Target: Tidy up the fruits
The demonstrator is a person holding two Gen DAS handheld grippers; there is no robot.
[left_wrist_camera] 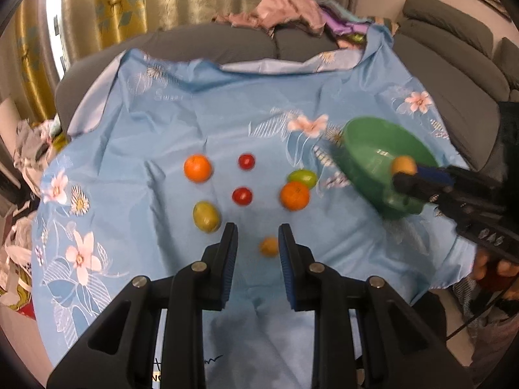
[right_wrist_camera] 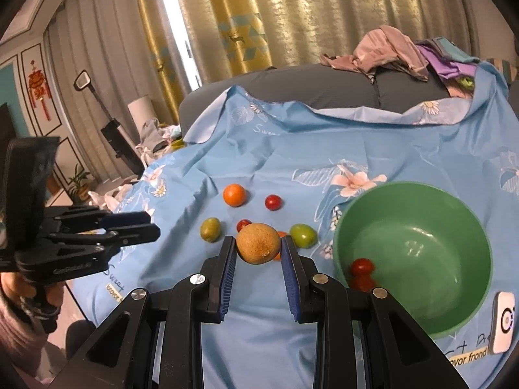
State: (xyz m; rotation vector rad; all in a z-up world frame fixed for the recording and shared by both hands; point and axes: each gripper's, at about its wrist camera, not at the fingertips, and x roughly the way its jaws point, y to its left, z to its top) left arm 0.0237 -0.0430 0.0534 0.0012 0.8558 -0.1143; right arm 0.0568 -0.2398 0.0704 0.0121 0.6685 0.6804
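My right gripper (right_wrist_camera: 258,247) is shut on a small brown-yellow fruit (right_wrist_camera: 258,242) and holds it above the cloth, left of the green bowl (right_wrist_camera: 454,324). It also shows in the left wrist view (left_wrist_camera: 405,175) with the fruit (left_wrist_camera: 403,165) over the bowl's rim (left_wrist_camera: 373,129). A red tomato (right_wrist_camera: 361,266) lies in the bowl. My left gripper (left_wrist_camera: 258,238) is open above a small yellow-orange fruit (left_wrist_camera: 269,246). On the cloth lie two oranges (left_wrist_camera: 197,168) (left_wrist_camera: 294,196), two tomatoes (left_wrist_camera: 246,161) (left_wrist_camera: 242,196) and two green fruits (left_wrist_camera: 206,216) (left_wrist_camera: 303,177).
A blue flowered cloth (left_wrist_camera: 146,129) covers a grey sofa (left_wrist_camera: 454,81). Clothes (left_wrist_camera: 292,9) are heaped at the back. Clutter (left_wrist_camera: 19,162) lies on the floor at the left. A white device (right_wrist_camera: 502,321) sits by the bowl.
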